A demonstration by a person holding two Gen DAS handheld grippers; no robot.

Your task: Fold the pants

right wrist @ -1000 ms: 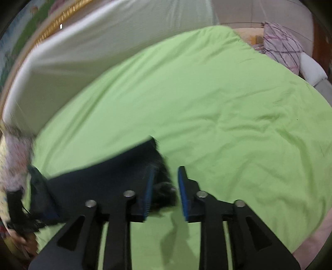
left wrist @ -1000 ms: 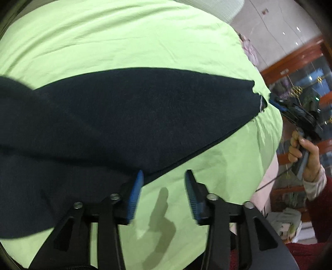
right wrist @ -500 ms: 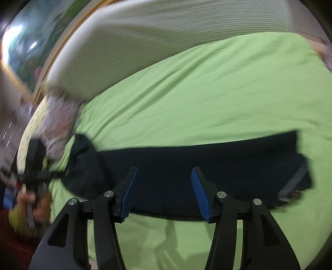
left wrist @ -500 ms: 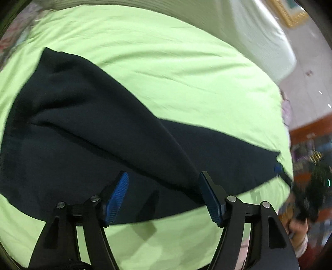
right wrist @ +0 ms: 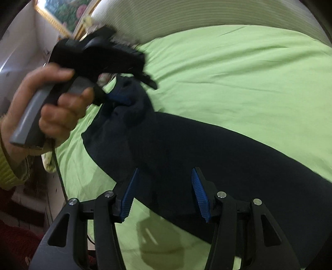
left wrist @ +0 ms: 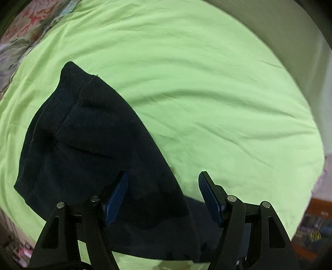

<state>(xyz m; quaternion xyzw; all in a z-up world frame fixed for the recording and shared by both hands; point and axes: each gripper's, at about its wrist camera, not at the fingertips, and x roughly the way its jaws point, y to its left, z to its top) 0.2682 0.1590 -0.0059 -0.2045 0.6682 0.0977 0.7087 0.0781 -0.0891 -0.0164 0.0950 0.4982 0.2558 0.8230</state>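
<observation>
Dark navy pants [left wrist: 87, 145] lie flat on a light green bedsheet [left wrist: 207, 93]. In the left wrist view my left gripper [left wrist: 164, 187] hangs open above the wide end of the pants, its blue pads [left wrist: 116, 195] clear of the cloth. The right wrist view shows the pants [right wrist: 207, 149] running from upper left to lower right. My right gripper [right wrist: 164, 184] is open over their middle, nothing between its pads. A hand [right wrist: 51, 103] holds the left gripper [right wrist: 137, 91] over the bunched far end of the pants.
A pale ribbed headboard [right wrist: 207, 16] borders the far side of the bed. A floral cover [left wrist: 20, 31] lies beyond the sheet's left edge. A framed picture [right wrist: 66, 18] hangs on the wall. Wooden furniture [left wrist: 311, 228] stands past the bed's right corner.
Both grippers' jaws have widened. The left gripper swung from the leg end to the wide end of the pants. The right gripper left the hem and came toward the left one.
</observation>
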